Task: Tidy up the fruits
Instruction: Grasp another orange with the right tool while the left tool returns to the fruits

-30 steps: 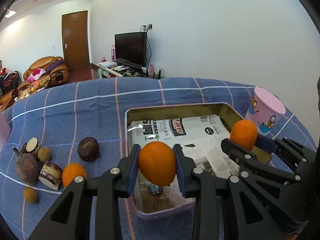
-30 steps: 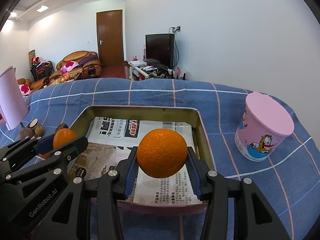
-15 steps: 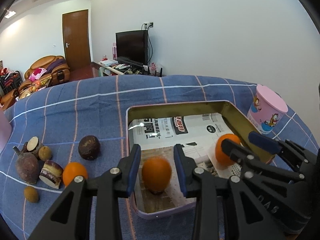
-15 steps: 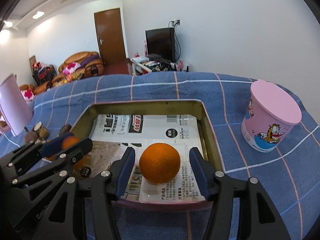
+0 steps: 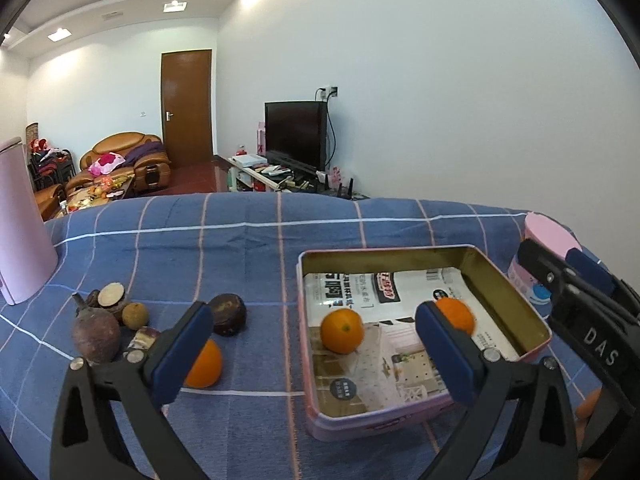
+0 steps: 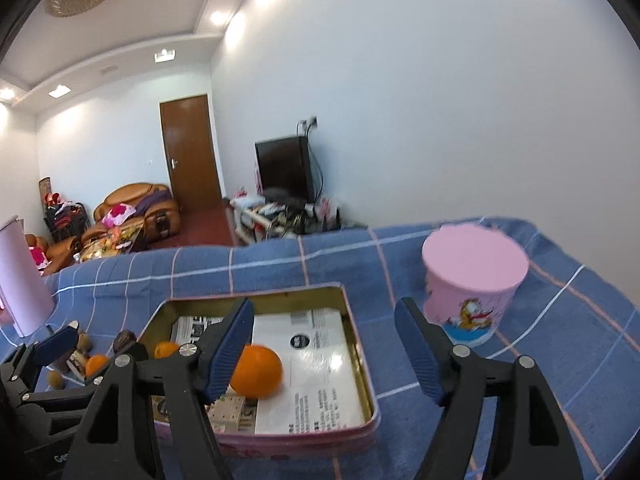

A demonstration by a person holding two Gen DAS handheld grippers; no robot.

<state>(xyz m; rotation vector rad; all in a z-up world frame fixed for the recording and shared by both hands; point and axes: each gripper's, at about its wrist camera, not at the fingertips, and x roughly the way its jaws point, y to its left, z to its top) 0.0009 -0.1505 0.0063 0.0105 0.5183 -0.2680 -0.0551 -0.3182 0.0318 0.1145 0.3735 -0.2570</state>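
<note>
On the far left of the left wrist view a tall pink container (image 5: pixel 22 224) stands on the blue checked cloth (image 5: pixel 240 240). Next to it lies the unsorted pile: a dark purple fruit (image 5: pixel 96 334), a cut piece showing pale flesh (image 5: pixel 112 295), a small tan fruit (image 5: pixel 135 316), a dark round fruit (image 5: pixel 228 314) and a loose orange (image 5: pixel 206 364) partly hidden by my left finger.

My left gripper (image 5: pixel 312 356) has just been opening and its jaws now stand as wide as they go, holding nothing. The orange it carried (image 5: pixel 342 331) sits on the printed paper in the pink tin (image 5: pixel 508 296), clear of both pads. I judge this step to be the release and pull-away, so I want to draw back along the fingers' own line, without sweeping sideways and nudging that orange or the tin's near wall.

Further right, the second orange (image 6: pixel 256 372) lies in the same tin (image 6: pixel 360 344), seen from the right wrist. My right gripper (image 6: pixel 324 344) has just been opening too; its jaws are parted roughly halfway and empty, but the left pad looks very close to the fruit, and I cannot tell if it touches. I would open wider before lifting so the orange does not roll.

At the far right stands a pink cartoon cup (image 6: pixel 474 280), beside the tin, to be avoided.

The loose orange looks like the next pick.
</note>
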